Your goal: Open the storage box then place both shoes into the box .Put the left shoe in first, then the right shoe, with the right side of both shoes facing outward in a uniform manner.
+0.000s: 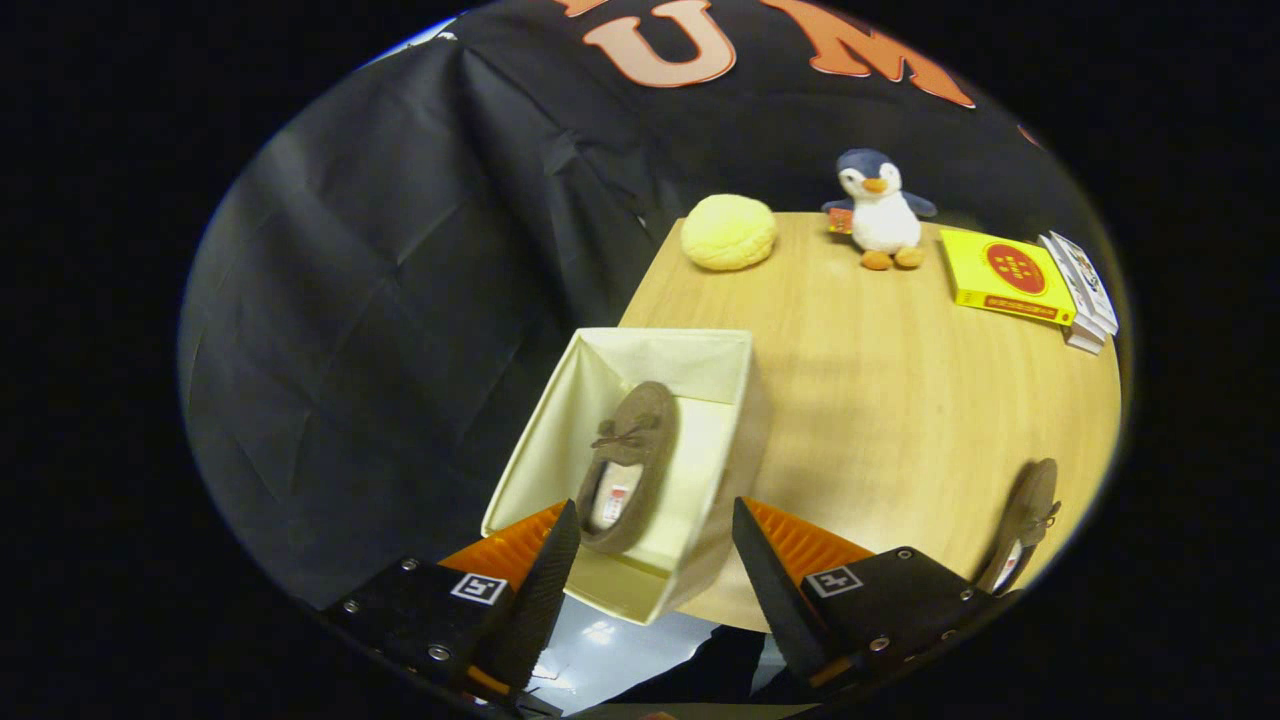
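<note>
The cream fabric storage box (640, 470) stands open-topped at the near left corner of the wooden counter (900, 420), its near end overhanging the counter's edge. Inside it, a brown moccasin shoe (628, 465) leans on its side against the box's right wall, toe toward the far end, with bare box floor to its left. The gripper (655, 545) hovers over the near end of the box, released, fingers spread wide and holding nothing; the shoe's heel lies between the fingertips and the box's near right corner sits just ahead of the right finger. The second brown shoe (1025, 520) lies on the counter near its right edge, just beyond the gripper's right side and well apart from the box. Between box and second shoe the wood surface is bare. Along the far edge sit a yellow round plush (729, 232), a penguin toy (880, 210), a yellow box with a red circle (1005, 275) and, touching it, a stack of white cartons (1085, 290). Black cloth (380, 300) walls the booth beyond the counter's left edge.
</note>
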The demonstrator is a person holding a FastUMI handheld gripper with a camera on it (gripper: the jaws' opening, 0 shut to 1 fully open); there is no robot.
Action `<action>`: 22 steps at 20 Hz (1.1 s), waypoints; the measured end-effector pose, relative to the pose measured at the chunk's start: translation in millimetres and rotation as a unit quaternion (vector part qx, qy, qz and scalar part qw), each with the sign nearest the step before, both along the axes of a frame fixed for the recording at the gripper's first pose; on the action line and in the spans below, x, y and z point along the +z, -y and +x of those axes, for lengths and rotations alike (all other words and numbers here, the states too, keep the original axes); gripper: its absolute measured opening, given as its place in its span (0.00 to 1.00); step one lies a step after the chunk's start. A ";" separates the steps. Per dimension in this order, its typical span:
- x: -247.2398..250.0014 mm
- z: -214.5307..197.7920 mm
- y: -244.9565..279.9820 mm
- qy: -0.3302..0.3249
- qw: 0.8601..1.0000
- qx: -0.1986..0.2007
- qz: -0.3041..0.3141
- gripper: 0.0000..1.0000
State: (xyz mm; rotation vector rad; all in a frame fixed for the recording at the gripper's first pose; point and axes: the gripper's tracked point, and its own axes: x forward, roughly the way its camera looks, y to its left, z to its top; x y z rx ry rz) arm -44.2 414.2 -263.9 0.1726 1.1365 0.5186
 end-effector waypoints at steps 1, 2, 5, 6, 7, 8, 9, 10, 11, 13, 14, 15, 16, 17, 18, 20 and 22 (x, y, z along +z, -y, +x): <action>-2.7 -0.9 22.3 0.001 1.000 -0.009 -0.007 0.93; -5.0 0.7 43.8 0.006 1.000 -0.018 -0.014 0.94; -16.4 6.6 116.1 0.026 0.997 -0.050 -0.044 0.96; -24.3 3.4 140.3 0.019 0.997 -0.057 -0.053 0.96; -30.9 -3.9 163.3 0.006 0.996 -0.065 -0.062 0.96; -34.2 -13.2 189.3 -0.003 0.995 -0.077 -0.068 0.96; -46.7 -10.2 209.2 -0.008 0.993 -0.091 -0.076 0.96; -53.9 -12.1 230.9 -0.009 0.991 -0.103 -0.086 0.96; -55.8 -19.9 259.2 -0.009 0.988 -0.114 -0.099 0.96; -69.8 -27.3 297.7 -0.013 0.984 -0.130 -0.122 0.97; -76.3 -32.6 312.7 -0.022 0.982 -0.139 -0.130 0.96; -81.0 -37.0 322.9 -0.026 0.980 -0.146 -0.130 0.96; -86.4 -36.9 331.9 -0.025 0.979 -0.153 -0.130 0.96; -101.3 -34.3 340.2 -0.025 0.978 -0.158 -0.136 0.94; -109.6 -35.2 349.9 -0.022 0.977 -0.160 -0.142 0.93; -136.2 -43.4 368.6 -0.038 0.973 -0.160 -0.162 0.90; -159.4 -45.2 378.5 -0.043 0.971 -0.161 -0.170 0.87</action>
